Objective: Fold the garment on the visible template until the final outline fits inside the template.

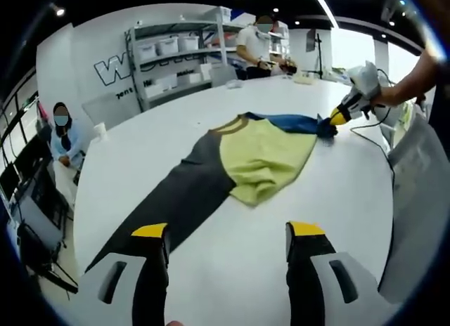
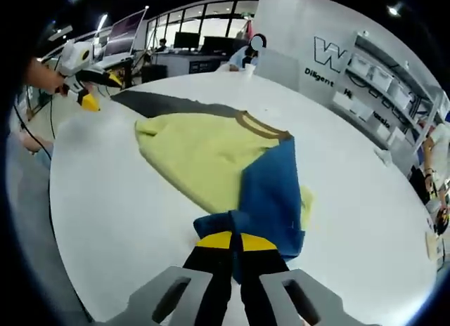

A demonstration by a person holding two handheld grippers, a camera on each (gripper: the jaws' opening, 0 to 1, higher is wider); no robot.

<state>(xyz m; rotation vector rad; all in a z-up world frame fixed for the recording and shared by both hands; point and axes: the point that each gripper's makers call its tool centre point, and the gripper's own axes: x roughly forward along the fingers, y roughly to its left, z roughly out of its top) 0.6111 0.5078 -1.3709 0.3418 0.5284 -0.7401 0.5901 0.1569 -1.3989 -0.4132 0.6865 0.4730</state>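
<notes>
Pinching blue sleeve [image 2: 271,199] of garment [image 1: 260,157], right gripper [image 2: 235,240] hides cuff, left gripper [image 1: 228,231] fingers wide above table [image 1: 232,270]

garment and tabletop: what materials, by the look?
Garment: soft matte knit fabric, probably cotton-like, in yellow-green, blue and dark grey panels; it creases and bunches where the right gripper pinches the blue sleeve. Table: smooth white surface with a slight sheen, likely laminate.

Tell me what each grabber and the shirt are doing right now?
Left gripper: open, holding nothing, above the table near the grey sleeve.
Right gripper: shut on the blue sleeve.
Shirt: partly folded, yellow body bunched, grey sleeve stretched out flat, blue sleeve being pulled by its end.
</notes>
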